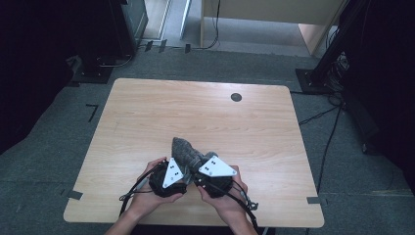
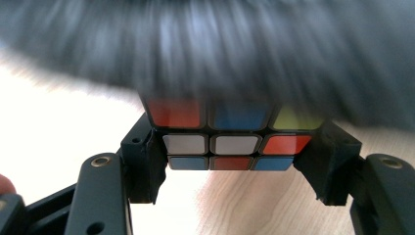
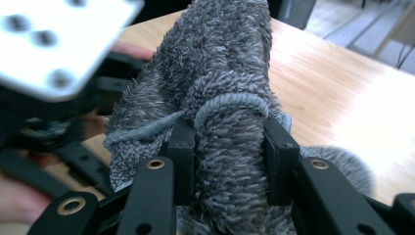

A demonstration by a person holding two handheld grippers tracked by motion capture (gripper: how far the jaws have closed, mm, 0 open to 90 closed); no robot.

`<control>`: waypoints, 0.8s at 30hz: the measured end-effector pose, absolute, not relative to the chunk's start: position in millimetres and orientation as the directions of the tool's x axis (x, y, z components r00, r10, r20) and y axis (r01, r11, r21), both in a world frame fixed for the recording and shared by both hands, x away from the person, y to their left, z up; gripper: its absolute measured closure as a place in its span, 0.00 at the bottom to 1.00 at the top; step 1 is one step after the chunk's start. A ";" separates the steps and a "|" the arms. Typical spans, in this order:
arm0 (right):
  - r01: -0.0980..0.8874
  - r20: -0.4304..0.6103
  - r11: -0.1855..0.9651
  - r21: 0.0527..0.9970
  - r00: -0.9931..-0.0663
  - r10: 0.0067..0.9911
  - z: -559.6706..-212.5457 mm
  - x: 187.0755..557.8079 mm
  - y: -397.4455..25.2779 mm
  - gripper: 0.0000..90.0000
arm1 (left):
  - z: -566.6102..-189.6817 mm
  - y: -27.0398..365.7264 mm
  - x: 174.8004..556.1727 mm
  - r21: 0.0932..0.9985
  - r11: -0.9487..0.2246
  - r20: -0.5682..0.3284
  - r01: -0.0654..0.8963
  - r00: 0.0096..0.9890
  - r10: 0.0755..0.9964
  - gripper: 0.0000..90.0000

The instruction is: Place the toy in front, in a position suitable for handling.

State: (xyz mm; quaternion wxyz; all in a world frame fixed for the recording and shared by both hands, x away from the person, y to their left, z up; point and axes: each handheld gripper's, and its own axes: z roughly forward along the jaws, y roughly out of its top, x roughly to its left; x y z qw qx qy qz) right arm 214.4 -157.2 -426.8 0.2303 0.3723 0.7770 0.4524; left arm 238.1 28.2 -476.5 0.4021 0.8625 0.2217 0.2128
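Left gripper (image 2: 230, 161): my jaws are closed across a puzzle cube (image 2: 230, 142), one pad on each side face, at mid-height or a little below. The cube sits square between them, off the surface (image 1: 147, 112) as far as I can judge. A grey cloth (image 2: 210, 49) lies over its top, blurred in the left gripper view.

Right gripper (image 3: 230, 171): jaws drawn in to a narrow gap, pinching a bunched fold of that cloth (image 3: 220, 98), hemmed edge looped just above the pads.

In the high view both grippers meet near the front edge of the surface, left gripper (image 1: 173, 174) and right gripper (image 1: 208, 171) close together, with the cloth (image 1: 185, 152) standing up between them. The cube is hidden there.

Handling assessment, cube: rigid, light, smooth plastic faces. I judge it apt to slip or twist if held at the corners; its layers can rotate, so pads belong flat on opposite faces, centred, as now. Moderate squeeze is enough.

Handling assessment, cloth: soft, fluffy, limp, very light. It will not hold shape and gives under the pads; a thick fold grips more securely than a single layer. The hem is the firmest place to take it. Risk noted: pile may drag on the cube and shift it in the left jaws.
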 end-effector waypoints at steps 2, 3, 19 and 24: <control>0.397 -0.020 0.289 0.871 -0.558 0.829 -428.9 222.5 -173.0 0.72 | -476.6 28.5 238.3 0.789 -0.578 0.187 0.209 0.814 0.550 0.39; 0.397 -0.020 0.289 0.871 -0.558 0.829 -428.9 222.5 -173.0 0.72 | -476.6 28.5 238.3 0.789 -0.578 0.187 0.209 0.814 0.550 0.39; 0.365 -0.016 0.303 0.880 -0.616 0.787 -422.5 213.5 -161.8 0.72 | -474.5 32.0 240.6 0.814 -0.536 0.132 0.224 0.827 0.546 0.39; 0.392 -0.016 0.275 0.878 -0.549 0.835 -423.6 221.8 -177.8 0.72 | -474.4 32.3 239.8 0.811 -0.547 0.147 0.209 0.832 0.535 0.39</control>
